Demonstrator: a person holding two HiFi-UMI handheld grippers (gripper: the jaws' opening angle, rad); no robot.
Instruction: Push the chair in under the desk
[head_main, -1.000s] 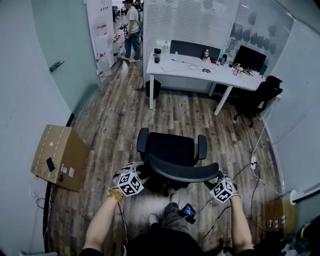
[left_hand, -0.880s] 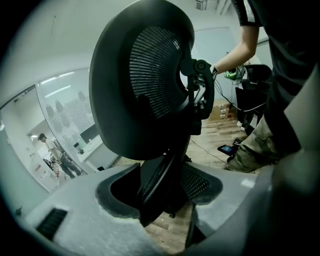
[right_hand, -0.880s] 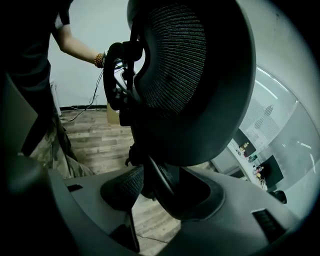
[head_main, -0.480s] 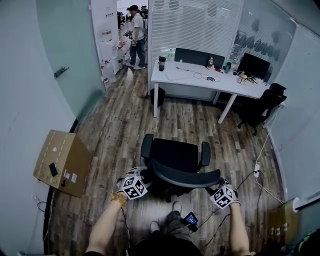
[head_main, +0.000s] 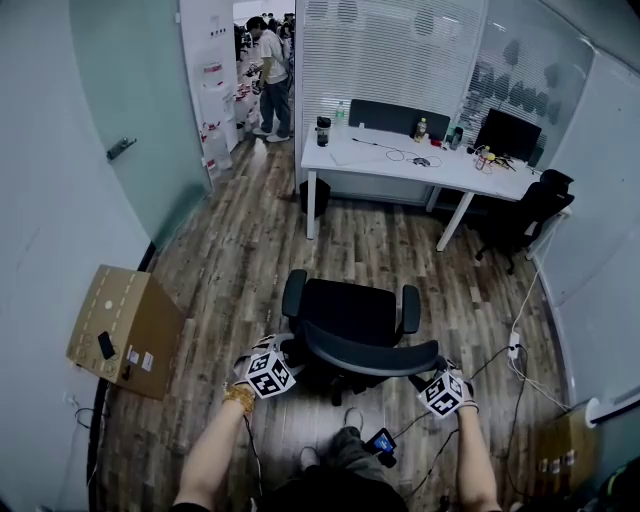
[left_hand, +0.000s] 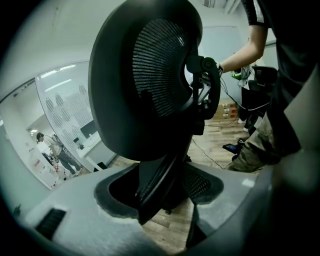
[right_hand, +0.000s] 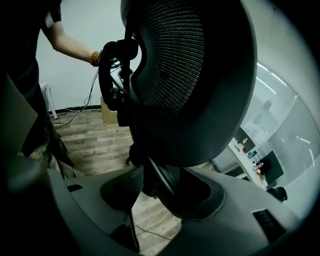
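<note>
Both grippers clasp the black chair (head_main: 350, 315) by the rim of its mesh backrest. In the left gripper view, the rim (left_hand: 160, 175) runs down between the jaws of the left gripper (left_hand: 162, 195). These jaws stand wide and have just been opening a little, with the rim still filling the gap. In the right gripper view, the right gripper (right_hand: 160, 192) stands equally wide, with the rim (right_hand: 155, 172) lodged between its pads.

From above, the left gripper (head_main: 292, 352) and right gripper (head_main: 430, 368) sit at opposite ends of the backrest's top edge. Both forearms reach forward and downward, and a beaded bracelet (head_main: 236, 395) shows on the left wrist.

One closed cardboard box (head_main: 125, 325) stands by the left wall, its contents hidden. A dark bin (head_main: 312, 195) sits by the desk's near left leg, its inside too dark to read.

The chair stands well short of the white desk (head_main: 400, 160), its seat facing the desk across bare wooden floor. A monitor (head_main: 515, 133) and a dark cup (head_main: 323, 130) stand on the desk. A second black chair (head_main: 525, 210) sits at its right end. Cables (head_main: 510, 350) trail over the floor to the right, and a person (head_main: 272, 75) stands in the far doorway.
</note>
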